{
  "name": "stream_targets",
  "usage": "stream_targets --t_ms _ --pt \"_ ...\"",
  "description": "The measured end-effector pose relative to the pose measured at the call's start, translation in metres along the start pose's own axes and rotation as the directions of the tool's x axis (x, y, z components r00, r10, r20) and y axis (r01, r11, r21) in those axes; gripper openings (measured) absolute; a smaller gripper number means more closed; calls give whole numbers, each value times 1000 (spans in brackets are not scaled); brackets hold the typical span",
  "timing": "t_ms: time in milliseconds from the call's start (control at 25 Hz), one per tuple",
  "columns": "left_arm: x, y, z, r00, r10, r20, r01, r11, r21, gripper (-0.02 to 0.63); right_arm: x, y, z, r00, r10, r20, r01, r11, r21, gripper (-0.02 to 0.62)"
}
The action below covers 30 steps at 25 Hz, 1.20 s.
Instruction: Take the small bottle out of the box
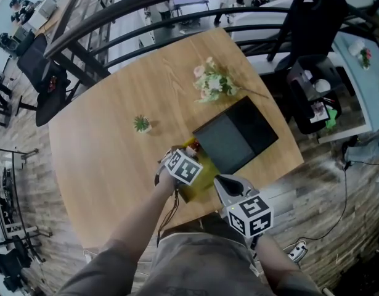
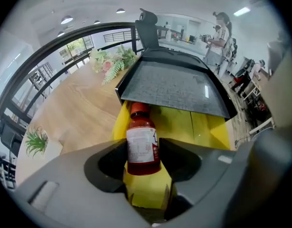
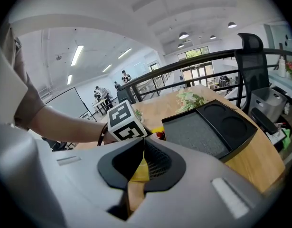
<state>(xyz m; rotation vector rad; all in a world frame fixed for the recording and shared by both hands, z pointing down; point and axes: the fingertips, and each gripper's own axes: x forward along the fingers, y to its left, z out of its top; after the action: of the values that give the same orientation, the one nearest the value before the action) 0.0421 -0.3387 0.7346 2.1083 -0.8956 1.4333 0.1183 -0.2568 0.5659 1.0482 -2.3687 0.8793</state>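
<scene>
The small bottle (image 2: 142, 144), filled with red liquid and wearing a red cap and white label, lies in the open yellow box (image 2: 193, 127), cap pointing away. My left gripper (image 2: 143, 150) is shut on it, one pad on each side of its body. In the head view this gripper (image 1: 188, 153) reaches into the yellow box (image 1: 196, 187) near the table's front edge. My right gripper (image 1: 220, 182) is at the box's right side. Its jaws (image 3: 142, 144) are shut, with a yellow flap (image 3: 138, 170) of the box pinched between them.
A black tray (image 1: 235, 134) with a grey insert lies just beyond the box and overhangs its far end. A bunch of flowers (image 1: 211, 82) and a small potted plant (image 1: 142, 124) stand farther back on the wooden table (image 1: 103, 159). A black railing and an office chair (image 1: 312, 60) lie beyond.
</scene>
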Motion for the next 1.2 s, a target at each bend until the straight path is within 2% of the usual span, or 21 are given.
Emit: stream_targets --t_ms 200,320,480,680,800,880,960,1080,1200 --pt "-13 4 9 997 -38 67 45 994 -99 204 -6 -5 2 1000 -13 12 13 1000 3 14" --pt "-19 -8 1 995 -78 65 84 992 -96 201 -10 -9 6 999 -24 23 24 1000 4 14" --pt "-30 -27 -9 985 -158 70 168 971 -168 198 -14 -12 11 999 -34 42 34 999 12 14" --pt "-66 -28 -13 979 -158 128 183 961 -208 198 -18 -8 21 997 -30 69 29 999 14 14" --pt "-101 -24 -2 963 -130 235 178 964 -197 199 -25 -5 33 993 -38 108 38 999 4 14" --pt "-129 -17 9 940 -93 327 162 969 -189 199 -35 -3 50 982 -57 178 58 998 2 14" --pt "-159 -11 20 905 -58 421 144 974 -176 199 -48 2 71 965 -69 254 72 997 -2 14" --pt "-209 -3 36 839 -18 543 119 981 -151 201 -68 15 103 935 -71 347 88 996 -33 12" --pt "-263 5 47 762 15 648 82 989 -120 202 -87 36 137 900 -66 431 111 990 -82 12"
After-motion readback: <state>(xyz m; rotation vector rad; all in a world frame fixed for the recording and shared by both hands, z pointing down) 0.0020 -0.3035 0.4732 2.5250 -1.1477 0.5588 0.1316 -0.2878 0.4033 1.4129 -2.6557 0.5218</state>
